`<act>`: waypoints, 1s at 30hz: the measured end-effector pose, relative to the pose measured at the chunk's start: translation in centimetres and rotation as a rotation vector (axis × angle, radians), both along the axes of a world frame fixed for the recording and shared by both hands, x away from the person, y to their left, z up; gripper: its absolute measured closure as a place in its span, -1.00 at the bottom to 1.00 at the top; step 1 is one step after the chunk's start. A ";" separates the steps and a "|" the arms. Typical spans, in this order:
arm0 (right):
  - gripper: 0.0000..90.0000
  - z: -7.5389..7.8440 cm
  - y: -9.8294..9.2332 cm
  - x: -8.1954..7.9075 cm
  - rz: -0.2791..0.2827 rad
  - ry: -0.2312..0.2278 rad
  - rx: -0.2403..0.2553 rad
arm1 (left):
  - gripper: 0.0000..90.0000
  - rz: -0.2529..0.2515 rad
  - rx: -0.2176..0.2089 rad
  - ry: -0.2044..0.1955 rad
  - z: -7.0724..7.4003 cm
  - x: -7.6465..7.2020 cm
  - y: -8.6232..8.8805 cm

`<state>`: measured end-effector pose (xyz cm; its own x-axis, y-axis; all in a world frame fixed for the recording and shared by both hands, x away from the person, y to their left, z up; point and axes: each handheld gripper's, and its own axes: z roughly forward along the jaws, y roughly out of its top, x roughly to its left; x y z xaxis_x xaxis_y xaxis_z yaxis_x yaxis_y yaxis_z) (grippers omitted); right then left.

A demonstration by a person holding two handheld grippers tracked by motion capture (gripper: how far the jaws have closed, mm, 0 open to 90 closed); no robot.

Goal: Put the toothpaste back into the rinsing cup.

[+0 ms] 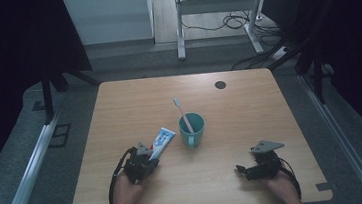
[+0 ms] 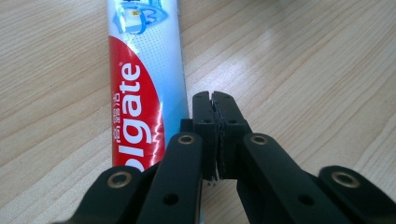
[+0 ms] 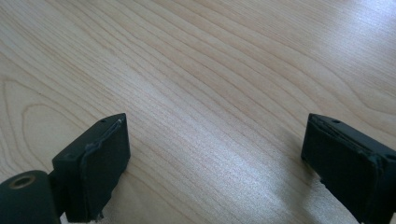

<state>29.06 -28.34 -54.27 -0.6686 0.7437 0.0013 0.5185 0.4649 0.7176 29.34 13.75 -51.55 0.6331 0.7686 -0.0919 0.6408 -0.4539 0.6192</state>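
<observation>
A: What's in the cup (image 1: 192, 129)?
B: A toothbrush (image 1: 184, 115). The tube (image 1: 161, 142) lies on the worktop (image 1: 230, 107), left of it.
A: And the left tongs (image 2: 215, 100)?
B: Clenched tight on nothing, beside the tube (image 2: 140, 93). It reads "Colgate".
A: The right tongs (image 3: 215, 140)?
B: Wide apart over bare wood.

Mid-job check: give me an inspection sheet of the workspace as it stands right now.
Surface: wooden table, flat, with a dark round spot near the far edge.
Job's things: toothpaste tube lying flat; teal cup upright with a toothbrush standing in it.
Clutter: nothing seen.
Grippers: left hand-held gripper shut, empty, beside the tube; right hand-held gripper open over bare wood.
Cables: one trails from each gripper; more on the floor beyond the table.
Surroundings: white desk frame, dark curtains at both sides.
</observation>
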 end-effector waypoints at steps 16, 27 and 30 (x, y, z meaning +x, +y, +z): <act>-0.83 0.0 0.0 0.0 -0.002 0.002 0.000 | 0.59 0.010 -0.009 -0.034 1.4 0.0 0.5; -0.83 0.0 0.0 0.0 -0.002 0.003 0.000 | 0.07 0.036 0.059 -0.016 1.9 0.6 0.8; -0.83 0.0 0.0 0.0 -0.002 0.002 0.000 | -0.12 0.040 0.088 0.004 1.8 0.9 1.1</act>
